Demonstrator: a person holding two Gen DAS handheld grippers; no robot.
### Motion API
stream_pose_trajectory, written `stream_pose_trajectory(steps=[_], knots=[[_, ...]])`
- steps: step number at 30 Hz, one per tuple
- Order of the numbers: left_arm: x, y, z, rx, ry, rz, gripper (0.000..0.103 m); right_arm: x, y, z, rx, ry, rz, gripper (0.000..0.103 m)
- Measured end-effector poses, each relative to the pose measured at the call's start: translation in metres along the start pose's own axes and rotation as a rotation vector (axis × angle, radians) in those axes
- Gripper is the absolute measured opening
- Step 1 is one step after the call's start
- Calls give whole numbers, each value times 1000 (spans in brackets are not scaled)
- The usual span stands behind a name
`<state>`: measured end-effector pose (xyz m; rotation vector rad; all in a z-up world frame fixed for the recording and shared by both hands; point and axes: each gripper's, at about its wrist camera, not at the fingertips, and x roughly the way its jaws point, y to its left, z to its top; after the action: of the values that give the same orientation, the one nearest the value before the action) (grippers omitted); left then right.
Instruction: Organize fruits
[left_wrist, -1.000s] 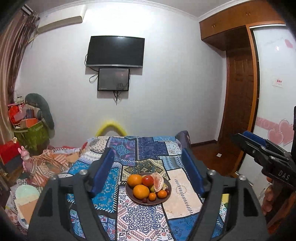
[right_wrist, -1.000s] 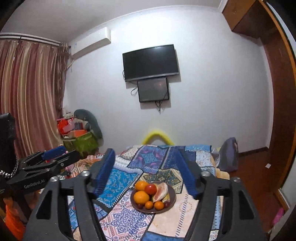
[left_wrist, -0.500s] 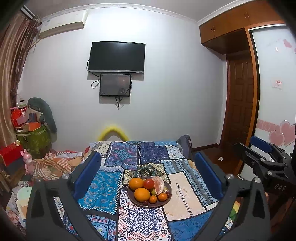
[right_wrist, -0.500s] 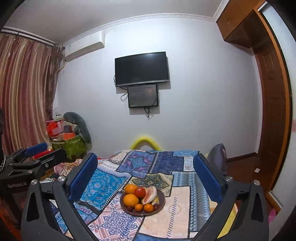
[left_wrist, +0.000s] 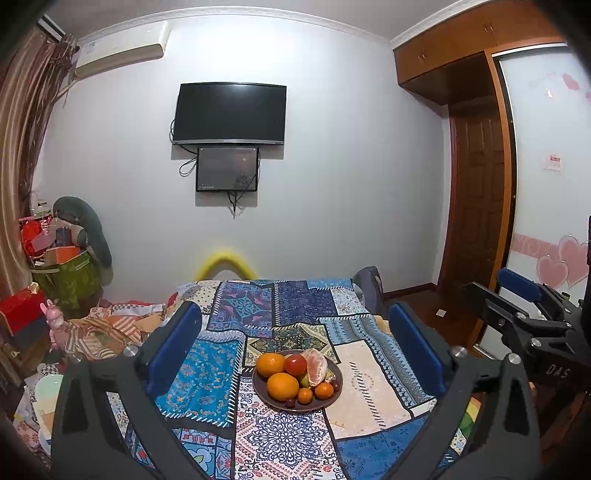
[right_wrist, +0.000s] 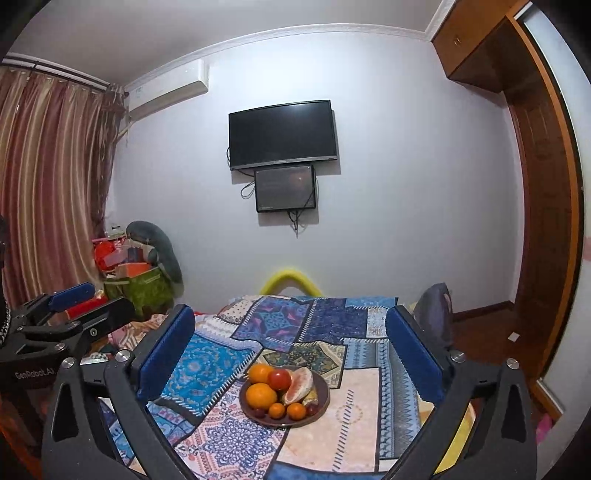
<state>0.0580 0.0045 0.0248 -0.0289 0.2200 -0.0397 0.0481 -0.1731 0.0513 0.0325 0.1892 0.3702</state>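
Both grippers spread wide and empty; fruit plate (left_wrist: 258, 387) lies dead ahead of left gripper (left_wrist: 295, 354) and right gripper (right_wrist: 290, 354), neither nearer.

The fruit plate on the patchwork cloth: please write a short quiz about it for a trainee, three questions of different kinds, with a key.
1. True or false: the left gripper is shut on an orange.
2. Which fruit is red? A) the tomato-like fruit at the back B) the big front orange C) the peeled pomelo piece
3. Fill in: all the fruit lies on a dark ____.

Key: 1 false, both grippers, also the right gripper, are open and empty; 2 A; 3 plate.
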Motion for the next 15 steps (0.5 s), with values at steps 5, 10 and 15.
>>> stream_pose_trajectory(steps=[5, 10, 15], knots=[[1, 0, 0, -2, 5, -1, 103, -1, -1, -1, -3, -3, -10, 103], [0, 1, 0, -1, 5, 0, 103, -3, -2, 0, -4, -2, -16, 103], [0, 0, 1, 0, 4, 1, 103, -4, -2, 1, -6, 1, -18, 103]])
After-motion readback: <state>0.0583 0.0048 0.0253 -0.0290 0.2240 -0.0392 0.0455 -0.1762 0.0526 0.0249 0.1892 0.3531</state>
